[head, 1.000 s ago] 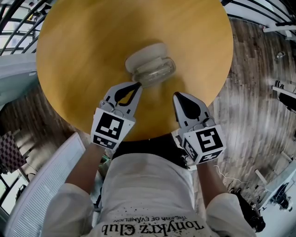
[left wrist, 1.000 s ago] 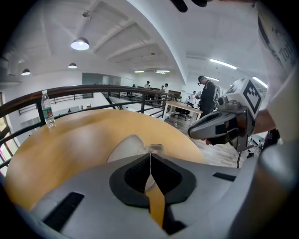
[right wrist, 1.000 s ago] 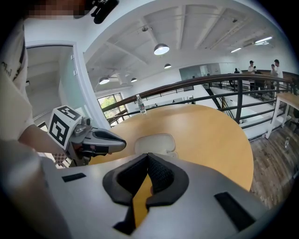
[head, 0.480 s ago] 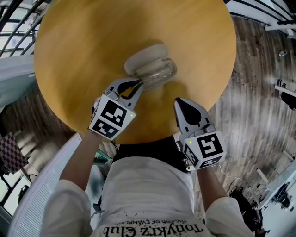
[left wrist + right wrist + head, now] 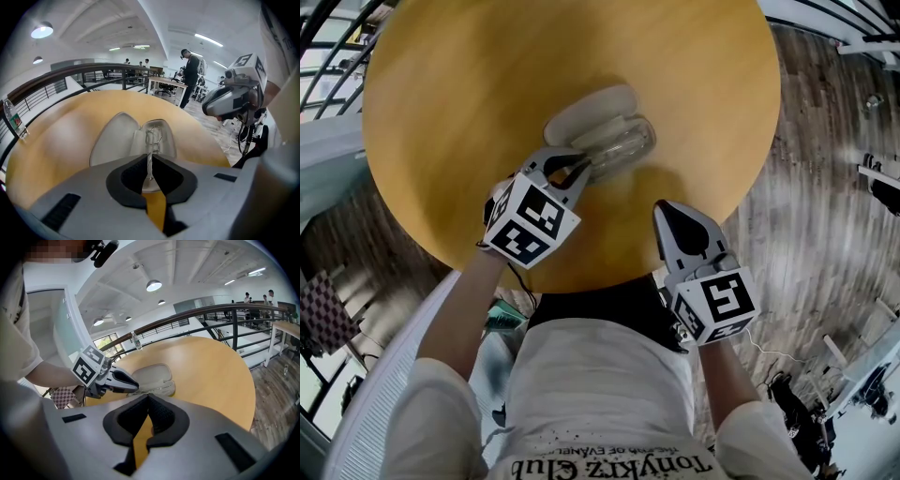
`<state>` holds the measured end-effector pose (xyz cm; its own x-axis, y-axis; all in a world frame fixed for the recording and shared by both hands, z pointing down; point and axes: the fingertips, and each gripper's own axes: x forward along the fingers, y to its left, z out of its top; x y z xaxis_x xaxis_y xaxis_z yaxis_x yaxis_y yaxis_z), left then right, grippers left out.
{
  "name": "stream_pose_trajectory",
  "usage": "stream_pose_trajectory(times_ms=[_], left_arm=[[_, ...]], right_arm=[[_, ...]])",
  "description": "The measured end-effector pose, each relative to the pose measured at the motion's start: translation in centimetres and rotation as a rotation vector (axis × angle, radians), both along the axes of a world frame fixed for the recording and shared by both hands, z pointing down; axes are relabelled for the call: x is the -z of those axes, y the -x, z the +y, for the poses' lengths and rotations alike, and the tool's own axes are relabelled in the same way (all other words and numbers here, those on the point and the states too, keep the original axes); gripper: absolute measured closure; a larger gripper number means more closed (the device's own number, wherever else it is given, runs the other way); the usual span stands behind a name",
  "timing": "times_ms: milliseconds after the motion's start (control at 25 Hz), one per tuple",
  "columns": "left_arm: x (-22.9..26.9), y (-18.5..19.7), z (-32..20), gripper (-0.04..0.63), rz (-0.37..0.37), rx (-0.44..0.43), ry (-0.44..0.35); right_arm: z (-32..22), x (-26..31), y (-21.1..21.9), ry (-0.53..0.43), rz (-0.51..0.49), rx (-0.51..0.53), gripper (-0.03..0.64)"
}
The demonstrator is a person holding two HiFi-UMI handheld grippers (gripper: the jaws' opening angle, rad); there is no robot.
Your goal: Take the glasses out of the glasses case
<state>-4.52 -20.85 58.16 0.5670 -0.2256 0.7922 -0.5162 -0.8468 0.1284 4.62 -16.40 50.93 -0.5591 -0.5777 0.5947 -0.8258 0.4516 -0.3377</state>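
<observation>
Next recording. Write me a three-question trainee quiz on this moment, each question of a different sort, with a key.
1. True or false: the glasses case lies open on the table.
2. Multiple choice: what is the left gripper shut on?
A) the lid of the case
B) a thin metal part of the glasses
C) nothing
3. Fill in: the right gripper is shut, apart from the case, and holds ____.

Key: 1 true; 2 B; 3 nothing.
</observation>
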Motion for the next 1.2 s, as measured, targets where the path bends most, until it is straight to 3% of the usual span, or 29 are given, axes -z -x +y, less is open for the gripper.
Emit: stream_pose_trajectory(times_ms=[680,800,1200], left_arm=[[-1.5,-1.1,0.2,0.568,-0.093,-0.127,0.052],[-1.8,-1.2,0.3,0.525,-0.118,-0.154,0.054],[-2.5,-1.2,0.4,0.525,-0.167,-0.197,0.052]], right_arm=[[0.3,-0.6,-0.5,0.023,-0.015,-0.022,0.592],[0.3,-0.7,-0.7,0.028,-0.021,-0.033,0.592],[0.5,-0.9,-0.9,0.034,-0.031,-0.042,0.592]])
